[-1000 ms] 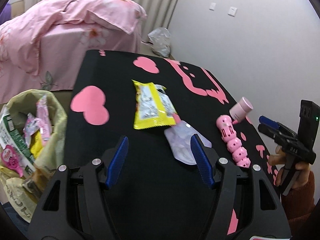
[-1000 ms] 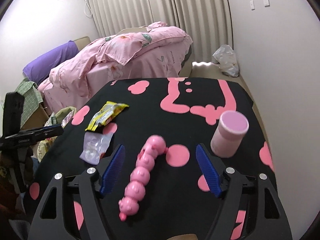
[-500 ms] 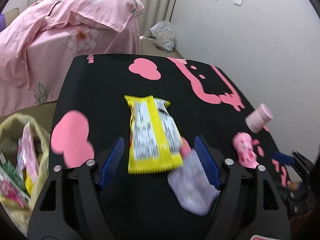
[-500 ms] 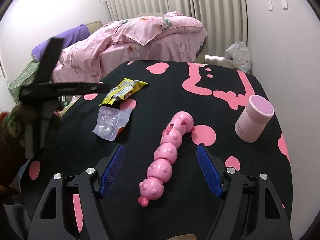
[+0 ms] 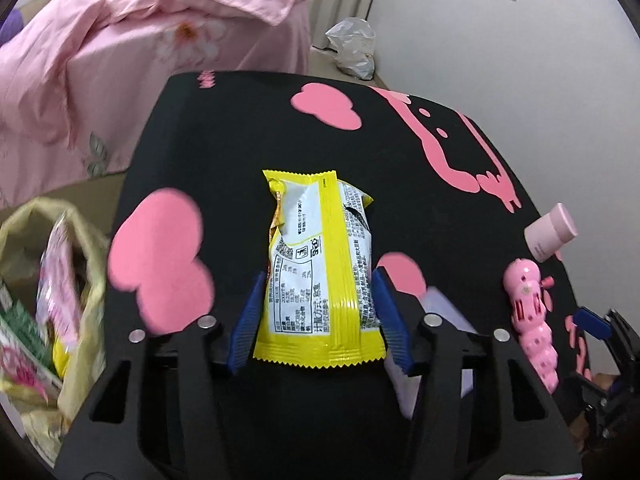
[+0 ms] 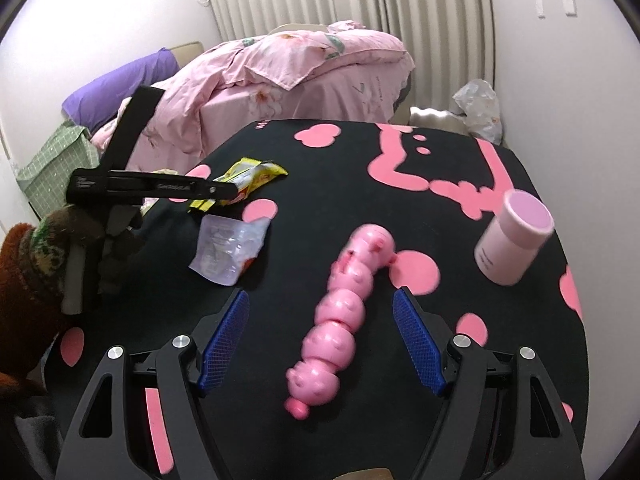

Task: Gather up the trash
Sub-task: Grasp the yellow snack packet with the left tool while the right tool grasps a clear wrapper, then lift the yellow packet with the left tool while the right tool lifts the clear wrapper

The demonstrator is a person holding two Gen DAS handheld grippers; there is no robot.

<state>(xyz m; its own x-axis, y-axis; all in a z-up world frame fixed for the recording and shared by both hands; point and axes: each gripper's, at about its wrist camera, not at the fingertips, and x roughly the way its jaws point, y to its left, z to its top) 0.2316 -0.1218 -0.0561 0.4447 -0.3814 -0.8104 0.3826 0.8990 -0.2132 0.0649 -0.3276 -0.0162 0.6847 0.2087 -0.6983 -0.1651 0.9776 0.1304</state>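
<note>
A yellow snack wrapper (image 5: 316, 256) lies flat on the black table with pink shapes (image 5: 224, 136). My left gripper (image 5: 318, 276) straddles its near end, blue pads at both edges, jaws closing, wrapper undeformed. From the right wrist view the left gripper (image 6: 216, 192) reaches over the yellow wrapper (image 6: 256, 174). A clear plastic wrapper (image 6: 228, 248) lies just near of it, partly hidden behind the right finger (image 5: 448, 308) in the left wrist view. My right gripper (image 6: 320, 296) hangs open over a pink caterpillar toy (image 6: 340, 312). A yellowish trash bag (image 5: 48, 280) with wrappers hangs off the table's left edge.
A pink cylindrical cup (image 6: 516, 240) stands at the table's right side. A bed with a pink quilt (image 6: 300, 68) lies beyond the table's far-left edge. A white plastic bag (image 5: 354, 48) sits on the floor by the wall. A gloved hand (image 6: 36, 252) holds the left gripper.
My left gripper moved forward and down over the yellow wrapper and its jaws narrowed around it. The right gripper shifted slightly, the pink toy staying between its open fingers.
</note>
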